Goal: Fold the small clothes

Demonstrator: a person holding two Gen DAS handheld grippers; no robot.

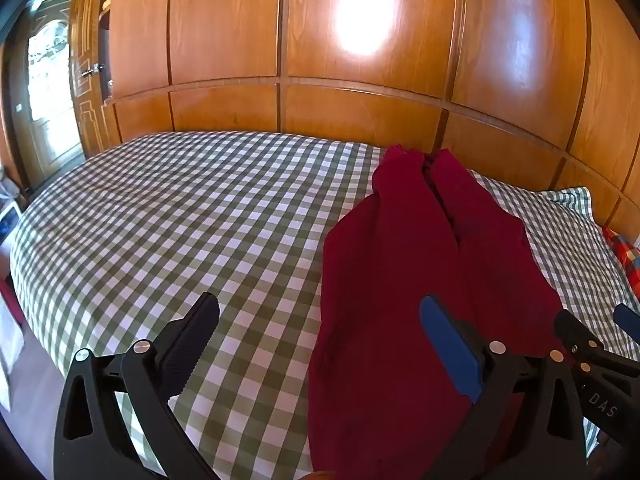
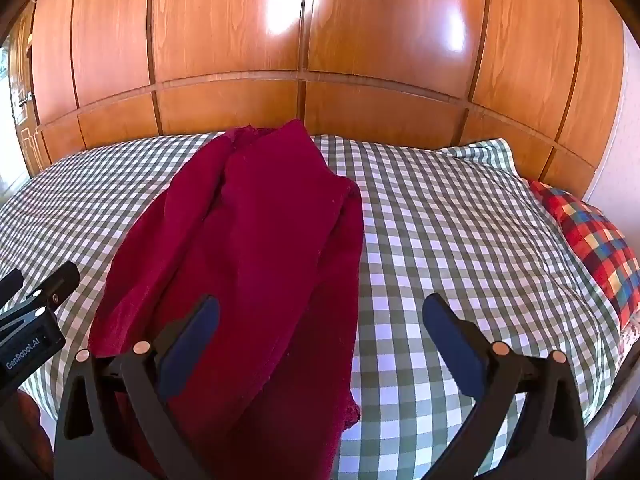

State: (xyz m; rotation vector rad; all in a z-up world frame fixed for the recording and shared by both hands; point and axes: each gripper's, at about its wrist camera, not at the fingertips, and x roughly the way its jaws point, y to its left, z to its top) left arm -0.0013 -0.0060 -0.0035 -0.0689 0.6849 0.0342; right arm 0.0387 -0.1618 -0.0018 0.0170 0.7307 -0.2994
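My left gripper (image 1: 320,344) and right gripper (image 2: 320,344) both hover spread and empty over the near end of the maroon garment (image 2: 248,240) laid lengthwise on the gingham bedsheet (image 2: 460,240); fold not yet begun, next I must pinch the near hem corners.
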